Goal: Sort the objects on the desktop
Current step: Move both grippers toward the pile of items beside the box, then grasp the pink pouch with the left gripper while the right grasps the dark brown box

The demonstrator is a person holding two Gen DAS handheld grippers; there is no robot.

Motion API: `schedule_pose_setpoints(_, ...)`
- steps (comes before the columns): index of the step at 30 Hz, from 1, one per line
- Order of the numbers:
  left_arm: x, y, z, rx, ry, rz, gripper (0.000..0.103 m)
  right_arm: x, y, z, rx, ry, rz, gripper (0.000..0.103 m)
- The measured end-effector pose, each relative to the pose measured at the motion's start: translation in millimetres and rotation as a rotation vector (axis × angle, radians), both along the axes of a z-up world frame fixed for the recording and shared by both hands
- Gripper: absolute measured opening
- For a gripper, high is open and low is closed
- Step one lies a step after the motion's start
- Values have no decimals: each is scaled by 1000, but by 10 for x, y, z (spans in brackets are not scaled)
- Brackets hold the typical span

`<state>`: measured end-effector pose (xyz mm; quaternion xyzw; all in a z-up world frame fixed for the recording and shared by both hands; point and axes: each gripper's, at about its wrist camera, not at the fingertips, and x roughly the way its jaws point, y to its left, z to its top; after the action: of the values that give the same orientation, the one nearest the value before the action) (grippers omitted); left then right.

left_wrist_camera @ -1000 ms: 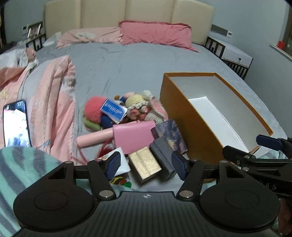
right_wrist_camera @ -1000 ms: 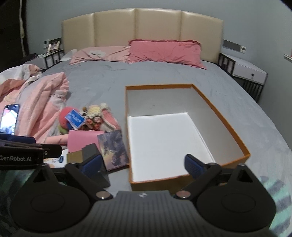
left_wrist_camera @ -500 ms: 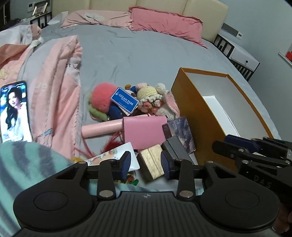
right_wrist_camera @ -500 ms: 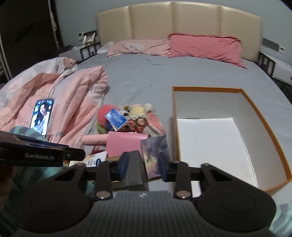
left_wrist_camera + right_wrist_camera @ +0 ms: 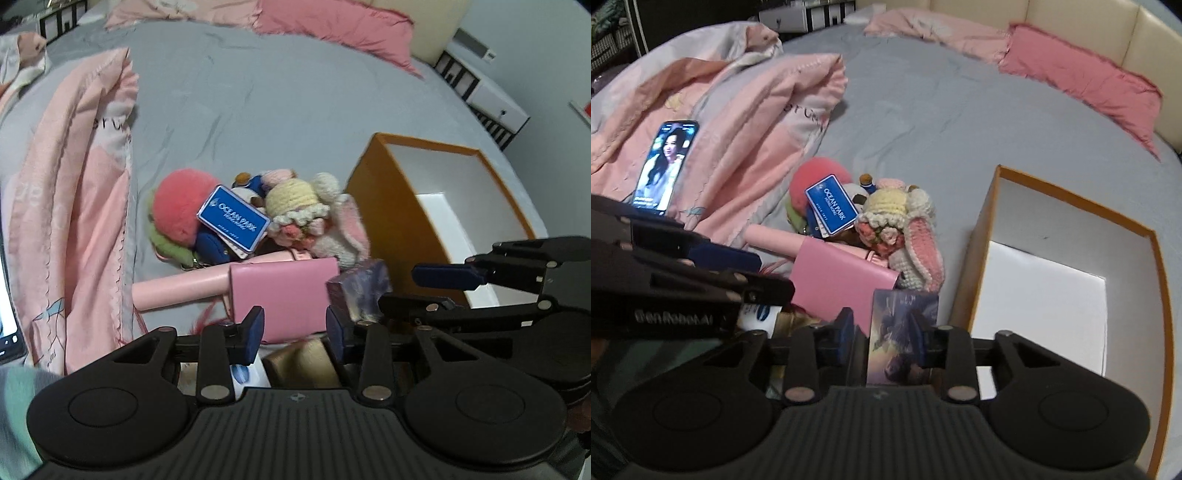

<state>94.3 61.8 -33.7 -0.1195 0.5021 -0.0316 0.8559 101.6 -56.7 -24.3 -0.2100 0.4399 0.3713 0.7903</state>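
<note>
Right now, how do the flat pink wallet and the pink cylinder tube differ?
The flat pink wallet is a broad rectangle; the pink cylinder tube is long, thin and round. The wallet overlaps the tube's right end, hiding it. The wallet looks a deeper pink. Both lie flat on the grey bedsheet.

Pretty sure I'm working in someone's bedroom here: everything sits on a big bed with a grey sheet (image 5: 923, 110), pink pillows (image 5: 1082, 77) against a padded cream headboard (image 5: 1108, 33), a rumpled pink quilt (image 5: 746, 110), and a white nightstand (image 5: 495, 99) by the wall.
</note>
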Motion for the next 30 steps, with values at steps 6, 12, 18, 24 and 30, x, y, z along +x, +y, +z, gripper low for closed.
schedule_pose_setpoints(6,359,179,-188,33,104,-55,58,338,346,-136,-128,64,133,44)
schedule_pose_setpoints(12,605,258,-428,-2,192,-112,62,494,607,-298,-297,126,363,48)
schedule_pose_setpoints(18,724,238,-602,-1,254,-149,63,554,720,-443,-478,122,595,48)
schedule_pose_setpoints(24,788,211,-756,-45,298,-195,66,611,860,-602,-584,165,790,50)
schedule_pose_setpoints(30,769,146,-809,-40,299,-228,69,681,963,-710,-625,249,916,58)
